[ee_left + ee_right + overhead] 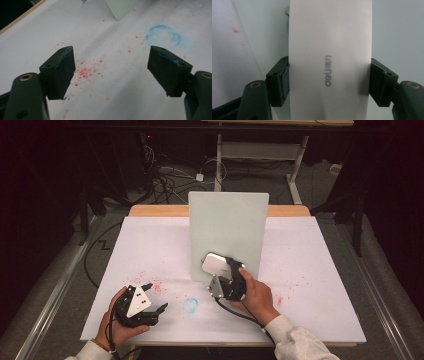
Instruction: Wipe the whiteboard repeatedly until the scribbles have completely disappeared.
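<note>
My right gripper point(223, 270) was clamped on a white eraser block point(215, 263), jaws pressing its two long sides; the right gripper view showed the block point(329, 60) with a grey "deli" logo running lengthwise. The block sat at the foot of the upright pale board point(227, 232) standing mid-table, against its face or just in front; I couldn't tell if it touched. My right hand point(257, 295) wrapped the gripper body from behind.

My left gripper point(155, 297) rested low at the near left of the white table sheet point(310, 270), jaws spread wide, nothing between them. Under it in the left gripper view lay red crumbs point(86, 72), with a smeared blue ring point(163, 36) beyond the far jaw. Left hand point(115, 325) gripped the body. The ring point(190, 305) lay between the two grippers.
</note>
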Demonstrator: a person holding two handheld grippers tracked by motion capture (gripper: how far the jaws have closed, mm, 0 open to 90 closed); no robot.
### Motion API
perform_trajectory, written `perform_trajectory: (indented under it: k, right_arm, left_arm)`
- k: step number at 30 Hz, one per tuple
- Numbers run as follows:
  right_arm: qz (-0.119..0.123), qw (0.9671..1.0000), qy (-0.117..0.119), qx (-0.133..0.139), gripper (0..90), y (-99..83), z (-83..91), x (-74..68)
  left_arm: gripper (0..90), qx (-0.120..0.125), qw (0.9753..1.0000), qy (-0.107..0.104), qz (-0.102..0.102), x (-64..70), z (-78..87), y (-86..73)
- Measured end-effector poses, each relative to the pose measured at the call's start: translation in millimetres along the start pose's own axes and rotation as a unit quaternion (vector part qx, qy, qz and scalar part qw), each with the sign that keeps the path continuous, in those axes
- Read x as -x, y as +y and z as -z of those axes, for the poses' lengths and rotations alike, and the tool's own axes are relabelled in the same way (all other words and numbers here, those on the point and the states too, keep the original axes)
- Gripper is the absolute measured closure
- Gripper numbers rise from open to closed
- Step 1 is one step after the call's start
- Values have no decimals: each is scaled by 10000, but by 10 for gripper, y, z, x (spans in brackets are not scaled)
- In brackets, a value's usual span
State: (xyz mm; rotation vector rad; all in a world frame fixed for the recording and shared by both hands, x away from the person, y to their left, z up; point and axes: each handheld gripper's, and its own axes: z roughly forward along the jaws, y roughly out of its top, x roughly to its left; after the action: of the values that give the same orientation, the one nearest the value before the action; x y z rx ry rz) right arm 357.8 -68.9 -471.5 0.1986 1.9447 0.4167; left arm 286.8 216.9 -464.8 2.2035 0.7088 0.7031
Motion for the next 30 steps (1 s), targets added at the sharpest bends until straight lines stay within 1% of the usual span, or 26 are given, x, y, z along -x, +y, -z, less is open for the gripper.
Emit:
perform_trajectory:
  k: [2,3,4,5,6,7,9,10,14,15,16,18,19,21,22,24,25,26,27,28,29,30]
  right_arm:
    - [172,9998,113,17,310,44,-21,-84]
    - [259,9995,178,-16,309,57,-25,-128]
    - [397,9991,173,-34,310,62,-28,-167]
    - [484,9986,220,-47,310,63,-31,-200]
    - [574,9981,217,-51,310,60,-33,-224]
    - [601,9979,212,-69,310,58,-31,-230]
    - [617,9976,296,-79,310,55,-27,-185]
    - [623,9977,239,-95,310,53,-22,-153]
    - [183,9998,105,-46,310,42,-8,13]
    - [95,9999,36,-40,311,51,-5,29]
    - [28,10000,-32,22,311,68,-15,42]
    - [-57,10000,-54,43,310,142,-31,30]
    - [-19,10000,-37,71,310,191,-46,-4]
    - [164,9998,32,77,310,277,-75,-120]
    - [288,9995,89,92,310,303,-91,-194]
    - [616,9980,136,26,311,334,-105,-334]
    - [689,9975,164,-38,310,333,-102,-374]
    - [709,9974,160,-8,311,322,-106,-370]
    - [659,9975,248,-78,311,306,-93,-336]
    - [662,9976,206,-85,311,283,-84,-279]
    - [590,9982,108,-86,311,251,-70,-199]
    - [348,9993,50,-92,311,216,-52,-106]
  left_arm:
    - [215,-3,10000,-17,-4,0,-3,-5]
    - [215,-6,10000,-22,-1,0,-2,-8]
    - [215,-21,10000,-23,-9,-1,0,-10]
    - [215,-19,10000,-20,-9,-2,5,-12]
    - [215,-2,10000,-17,2,-3,10,-15]
    - [215,5,10000,-6,4,-5,16,-17]
    - [215,8,10000,6,24,-11,28,-22]
    - [215,8,10000,15,27,-13,33,-25]
    - [215,29,10000,33,57,-16,44,-30]
    - [215,24,10000,36,55,-15,42,-30]
    - [215,17,10000,40,53,-12,38,-29]
    - [215,10,10000,22,43,-4,30,-19]
    - [215,11,10000,22,20,4,29,-12]
    - [215,28,10000,12,-6,17,32,-5]
    - [215,25,10000,2,-17,19,32,-5]
    - [215,12,10000,-3,-6,15,27,-11]
    - [215,-3,10000,-11,1,13,26,-16]
    - [215,-2,10000,-7,-2,13,25,-19]
    - [215,-1,10000,-2,-9,14,31,-23]
    - [215,14,10000,-6,-2,14,42,-28]
    - [215,23,10000,5,-9,12,54,-33]
    - [215,32,10000,18,5,10,62,-38]
